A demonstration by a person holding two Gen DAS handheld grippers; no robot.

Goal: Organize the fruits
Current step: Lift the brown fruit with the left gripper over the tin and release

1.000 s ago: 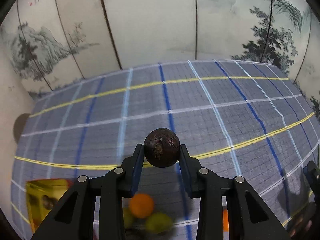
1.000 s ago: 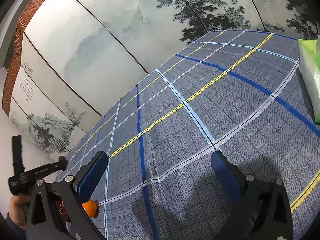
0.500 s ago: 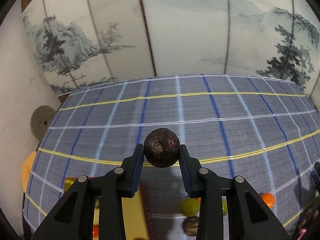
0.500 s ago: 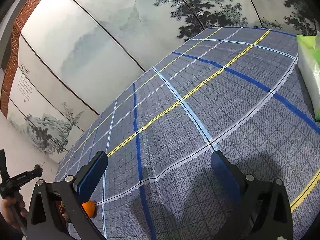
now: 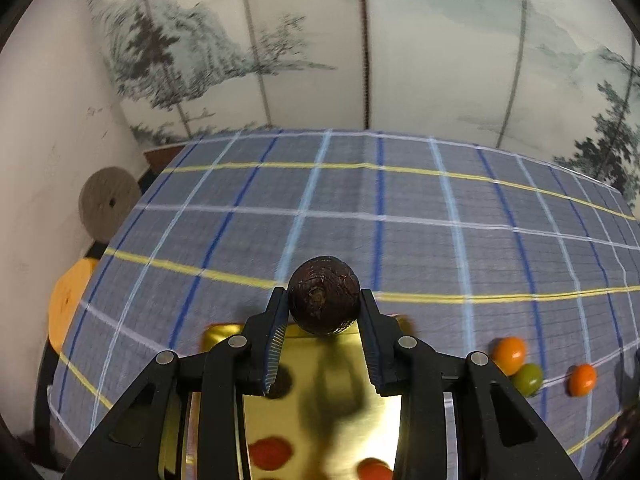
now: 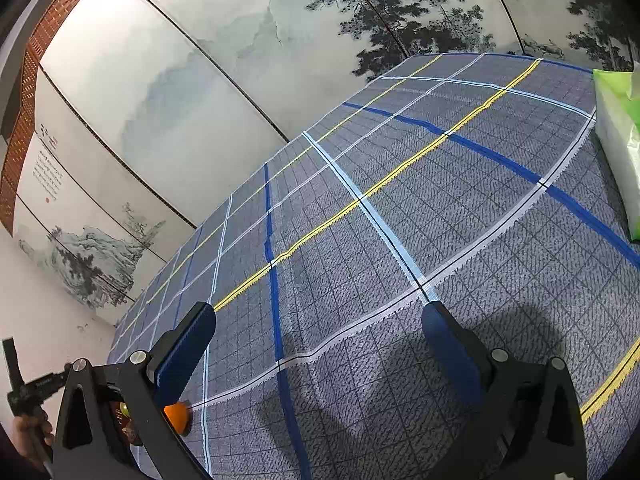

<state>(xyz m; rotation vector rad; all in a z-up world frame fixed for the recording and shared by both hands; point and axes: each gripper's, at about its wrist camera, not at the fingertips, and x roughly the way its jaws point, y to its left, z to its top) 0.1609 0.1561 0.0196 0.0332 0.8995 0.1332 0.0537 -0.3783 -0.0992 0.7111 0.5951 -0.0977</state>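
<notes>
While the left hand-held gripper (image 5: 323, 312) clamps a dark brown round fruit (image 5: 323, 301) above the gold tray (image 5: 320, 412) on the plaid desk (image 5: 400, 240), the right hand-held gripper (image 6: 320, 344) hovers with fingers wide apart, nothing between them. Two orange fruits (image 5: 509, 354) and a green one (image 5: 528, 379) sit right of the tray.

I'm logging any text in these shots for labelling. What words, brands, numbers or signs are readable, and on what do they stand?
Nothing can be read.
Wall panel, right wrist view: columns of calligraphy with a small red seal, too small to read.
Dark handle of the other gripper, right wrist view: faint light lettering, too small to read.
Gold tray under the left gripper and its dark brown fruit: no print visible, blurred.
</notes>
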